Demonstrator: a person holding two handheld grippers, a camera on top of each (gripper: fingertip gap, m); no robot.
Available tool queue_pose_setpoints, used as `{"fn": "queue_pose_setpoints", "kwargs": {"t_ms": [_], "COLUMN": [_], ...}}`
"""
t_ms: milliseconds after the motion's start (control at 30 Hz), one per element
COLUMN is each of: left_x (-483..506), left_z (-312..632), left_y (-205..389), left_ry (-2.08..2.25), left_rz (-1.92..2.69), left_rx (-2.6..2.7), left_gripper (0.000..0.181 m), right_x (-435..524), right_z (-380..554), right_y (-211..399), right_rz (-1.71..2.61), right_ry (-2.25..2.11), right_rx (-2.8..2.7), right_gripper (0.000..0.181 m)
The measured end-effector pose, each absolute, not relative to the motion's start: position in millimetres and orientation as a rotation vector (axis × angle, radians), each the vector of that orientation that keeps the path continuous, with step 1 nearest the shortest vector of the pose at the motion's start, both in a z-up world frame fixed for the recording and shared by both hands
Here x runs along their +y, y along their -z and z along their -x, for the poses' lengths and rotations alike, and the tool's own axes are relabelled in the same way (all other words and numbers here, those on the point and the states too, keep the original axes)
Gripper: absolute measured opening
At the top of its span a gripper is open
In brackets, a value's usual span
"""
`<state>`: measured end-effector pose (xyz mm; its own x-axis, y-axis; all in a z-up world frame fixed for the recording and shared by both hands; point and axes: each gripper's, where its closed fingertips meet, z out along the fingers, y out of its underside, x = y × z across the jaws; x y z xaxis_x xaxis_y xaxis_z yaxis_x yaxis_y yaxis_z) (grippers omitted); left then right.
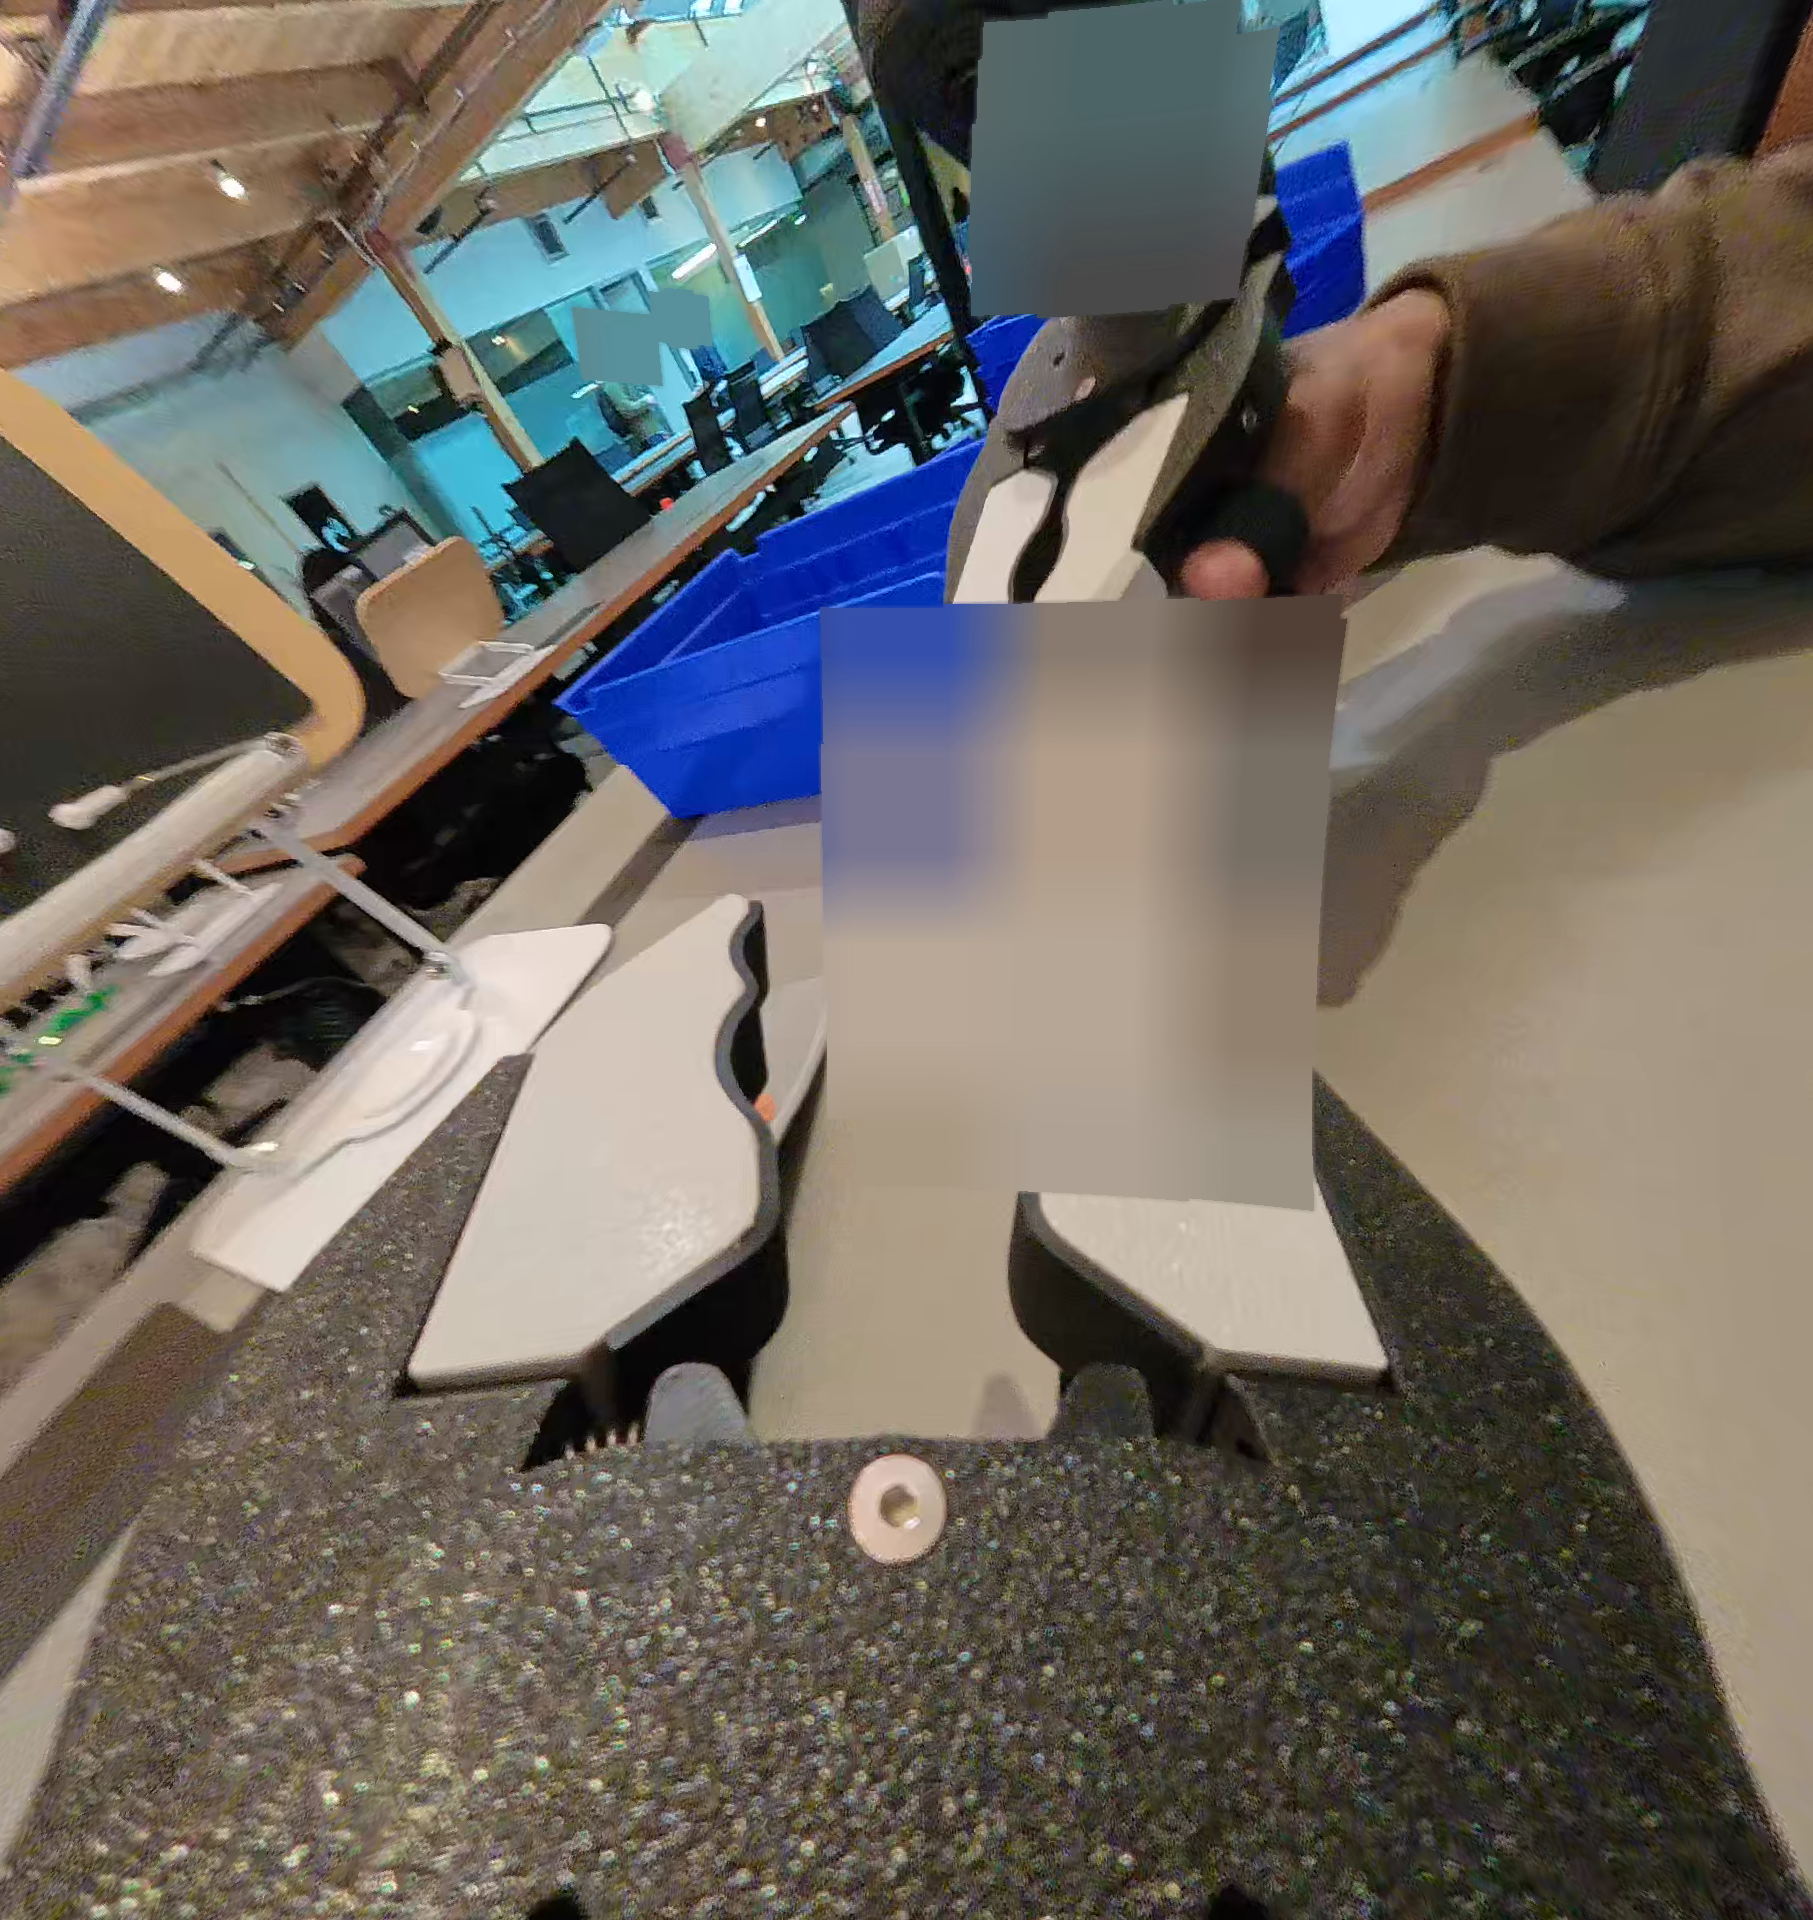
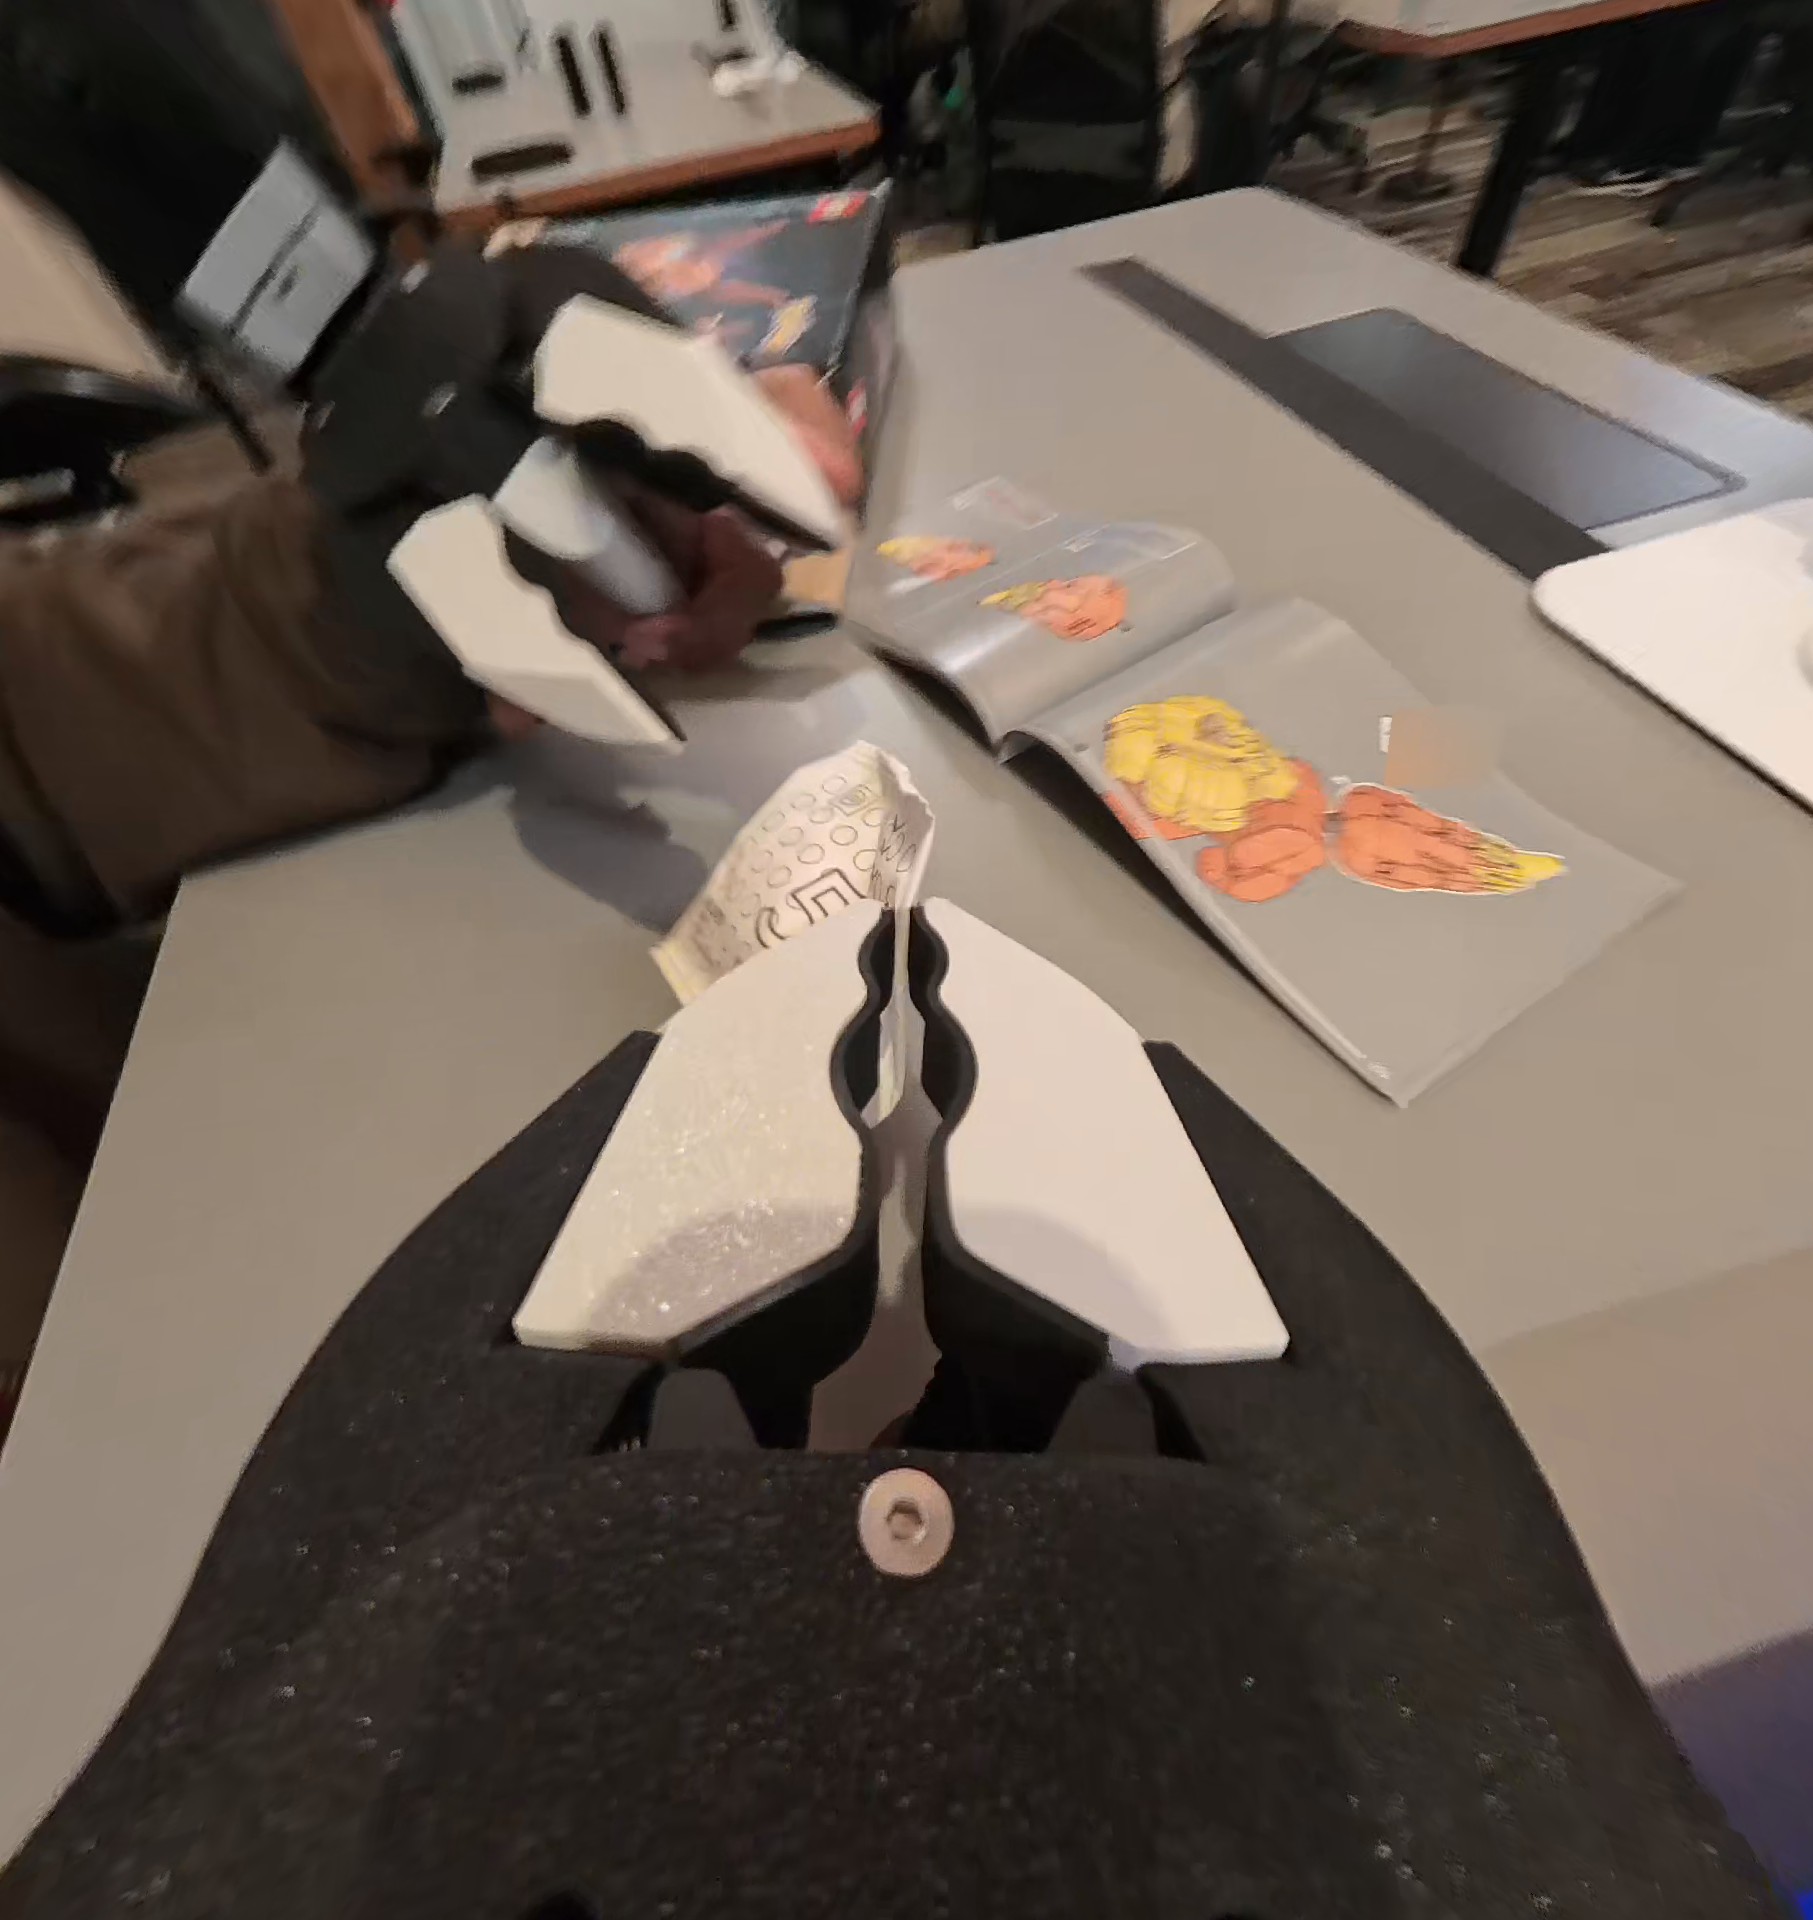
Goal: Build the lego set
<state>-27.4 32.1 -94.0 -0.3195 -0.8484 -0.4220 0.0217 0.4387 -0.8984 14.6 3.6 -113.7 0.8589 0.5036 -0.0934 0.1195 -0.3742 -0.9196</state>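
Note:
My right gripper point(image 2: 907, 914) is shut on the torn edge of a white paper bag point(image 2: 819, 862) printed with black shapes, and holds it above the grey table point(image 2: 362, 1039). In the left wrist view the right gripper point(image 1: 1047, 561) hangs in a sleeved hand straight ahead; a blurred patch hides what is below it. My left gripper point(image 1: 912, 1039) is open wide and holds nothing that I can see. In the right wrist view the left gripper point(image 2: 751, 634) is open, up and to the left of the bag. An open instruction booklet point(image 2: 1245, 748) lies to the right.
The lego box point(image 2: 746, 281) stands at the table's far end. A white tray point(image 2: 1712, 644) is at the right edge, and also shows in the left wrist view point(image 1: 528, 997). Blue bins point(image 1: 736, 686) stand behind it. A dark mat point(image 2: 1504, 416) lies beyond the booklet. The gap from one gripper's tips to the other's is roughly 7 centimeters.

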Motion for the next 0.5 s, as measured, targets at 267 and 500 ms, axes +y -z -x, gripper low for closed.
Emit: {"fn": "queue_pose_setpoints", "kwargs": {"t_ms": [267,500], "left_x": [4,-2], "left_z": [22,19], "left_y": [128,128], "left_ry": [1.222,1.391], "left_rz": [0.845,0.962], "left_rx": [1.878,1.88], "left_gripper": [0.034,0.003], "right_x": [-8,-3], "right_z": [23,15], "right_y": [128,123], "right_rz": [1.948,1.93], "right_ry": [-0.39,-0.387], "right_rx": [-0.743,-0.666], "right_gripper": [0.002,0.004]}}
